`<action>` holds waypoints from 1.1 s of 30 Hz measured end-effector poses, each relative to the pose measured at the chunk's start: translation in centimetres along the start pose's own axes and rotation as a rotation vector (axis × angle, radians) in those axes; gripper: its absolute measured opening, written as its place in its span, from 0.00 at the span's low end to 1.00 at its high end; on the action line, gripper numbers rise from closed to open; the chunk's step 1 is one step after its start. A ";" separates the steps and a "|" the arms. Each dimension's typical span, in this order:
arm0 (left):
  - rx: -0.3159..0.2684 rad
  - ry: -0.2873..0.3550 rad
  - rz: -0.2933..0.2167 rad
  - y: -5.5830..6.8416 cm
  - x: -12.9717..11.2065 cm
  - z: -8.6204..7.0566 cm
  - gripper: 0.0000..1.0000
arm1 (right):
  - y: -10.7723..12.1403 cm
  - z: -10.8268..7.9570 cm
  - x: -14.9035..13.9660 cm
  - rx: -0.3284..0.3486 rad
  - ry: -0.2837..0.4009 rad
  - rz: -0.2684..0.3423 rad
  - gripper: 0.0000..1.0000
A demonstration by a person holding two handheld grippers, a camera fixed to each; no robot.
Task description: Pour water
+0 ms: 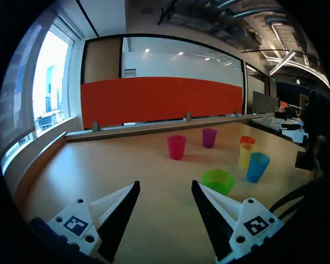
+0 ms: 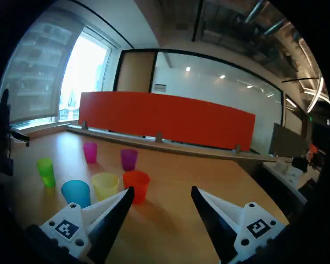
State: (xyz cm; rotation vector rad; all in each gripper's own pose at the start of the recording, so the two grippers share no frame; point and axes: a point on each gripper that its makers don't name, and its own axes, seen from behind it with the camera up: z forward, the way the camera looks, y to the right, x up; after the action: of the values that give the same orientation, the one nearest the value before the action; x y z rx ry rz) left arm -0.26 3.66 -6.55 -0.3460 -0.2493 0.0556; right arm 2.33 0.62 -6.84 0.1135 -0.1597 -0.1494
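Several plastic cups stand upright on a wooden table [image 1: 121, 167]. In the left gripper view I see a pink cup [image 1: 176, 147], a purple cup [image 1: 209, 137], an orange cup [image 1: 247, 141], a yellow cup [image 1: 245, 155], a blue cup [image 1: 257, 167] and a green cup [image 1: 218, 181]. My left gripper [image 1: 165, 193] is open, just short of the green cup, holding nothing. In the right gripper view the orange cup [image 2: 136, 185], yellow cup [image 2: 105, 185], blue cup [image 2: 76, 193], green cup [image 2: 46, 172], pink cup [image 2: 90, 152] and purple cup [image 2: 129, 159] stand left of centre. My right gripper [image 2: 162, 198] is open, just right of the orange cup.
A low ledge with an orange partition [image 1: 160, 99] closes the table's far side. Windows [image 1: 50, 88] run along the left. Desks with clutter [image 1: 288, 125] lie beyond the table's right edge. A dark object [image 2: 4, 136] stands at the far left of the right gripper view.
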 end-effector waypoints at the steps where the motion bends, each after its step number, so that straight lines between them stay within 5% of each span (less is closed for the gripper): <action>1: 0.009 0.009 -0.001 -0.2 0.2 0.0 0.86 | 0.2 0.1 0.2 -0.010 0.013 -0.001 1.00; 15: 0.092 0.117 -0.053 -2.0 2.5 0.1 0.87 | 1.8 1.7 2.4 -0.093 0.138 0.053 1.00; 33: 0.197 0.311 -0.052 -3.7 6.5 -0.2 0.86 | 3.8 2.3 2.9 -0.181 0.182 0.123 1.00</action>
State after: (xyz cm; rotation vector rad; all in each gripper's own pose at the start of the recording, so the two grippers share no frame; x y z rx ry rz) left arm 6.11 0.75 -3.97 -0.1488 0.0560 -0.0254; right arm 5.35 3.68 -3.67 -0.0635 0.0288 -0.0299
